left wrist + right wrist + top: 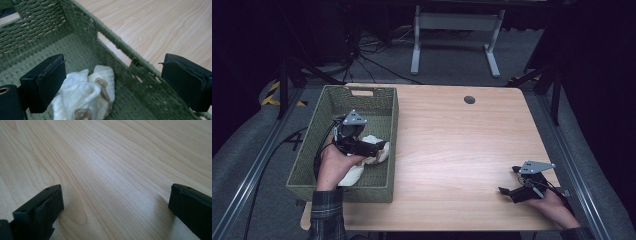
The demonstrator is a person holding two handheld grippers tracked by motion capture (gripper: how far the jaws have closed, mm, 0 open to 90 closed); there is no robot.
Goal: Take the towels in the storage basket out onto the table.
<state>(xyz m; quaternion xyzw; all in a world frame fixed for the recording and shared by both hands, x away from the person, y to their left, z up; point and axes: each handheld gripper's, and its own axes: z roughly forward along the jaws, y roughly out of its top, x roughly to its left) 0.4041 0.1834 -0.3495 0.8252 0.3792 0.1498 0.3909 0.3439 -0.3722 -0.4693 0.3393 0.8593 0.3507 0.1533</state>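
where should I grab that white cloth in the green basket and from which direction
Pinch the raised fold of the white cloth from straight above with the left gripper, whose jaws are open. It lies crumpled on the floor of the green basket, whose walls block a sideways approach.

No legible text, label or number anywhere

In the high view the left gripper [379,147] sits at about nine o'clock, its jaws pointing toward three o'clock and spread wide apart with nothing between them. The right gripper [506,192] sits at about four o'clock, low and pointing toward nine o'clock, its jaws likewise wide apart. Both forearms enter from six o'clock.
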